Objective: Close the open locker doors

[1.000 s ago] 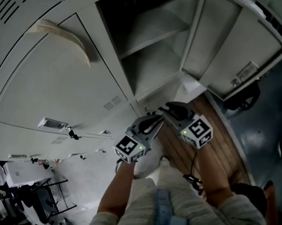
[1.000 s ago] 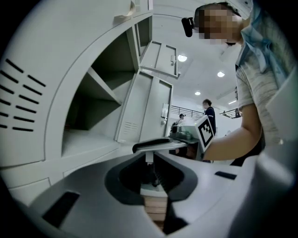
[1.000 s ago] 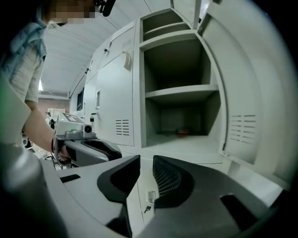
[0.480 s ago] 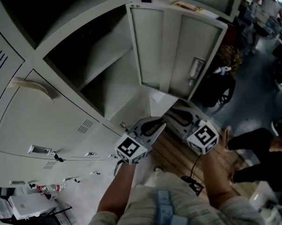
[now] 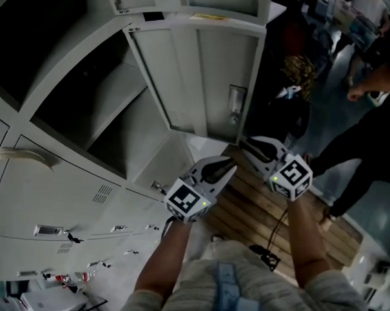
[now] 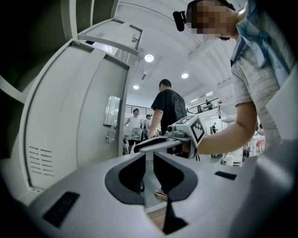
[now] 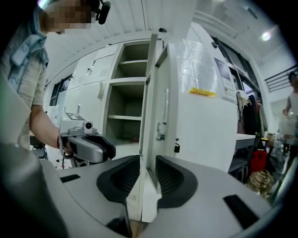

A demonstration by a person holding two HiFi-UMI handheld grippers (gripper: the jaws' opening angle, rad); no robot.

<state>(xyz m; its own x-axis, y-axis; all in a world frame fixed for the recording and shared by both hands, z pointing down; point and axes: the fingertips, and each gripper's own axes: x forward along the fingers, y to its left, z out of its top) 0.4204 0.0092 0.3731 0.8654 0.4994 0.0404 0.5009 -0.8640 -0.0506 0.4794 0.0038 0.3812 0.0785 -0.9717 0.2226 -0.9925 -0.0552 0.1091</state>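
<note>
The open locker door (image 5: 204, 80) stands swung out from a compartment (image 5: 109, 117) with a shelf inside. My right gripper (image 5: 247, 144) hovers by the door's lower free corner. In the right gripper view the door's edge (image 7: 156, 83) lines up with the gap of my right gripper (image 7: 148, 167), whose jaws stand apart; contact cannot be told. My left gripper (image 5: 230, 165) is just left of it, below the door, jaws slightly apart with nothing between them (image 6: 148, 162). A second open door (image 5: 188, 0) hangs above.
Closed lockers (image 5: 61, 190) fill the lower left. Wooden slats (image 5: 249, 207) lie underfoot. A person in dark clothes (image 5: 368, 137) stands close on the right, and a bag (image 5: 298, 70) sits behind the door. More people (image 6: 135, 125) stand beyond.
Both grippers have travelled right and up, from below the open compartment to the swung-out door's lower edge. The head view has turned, bringing the door's inner face and the person on the right into view.
</note>
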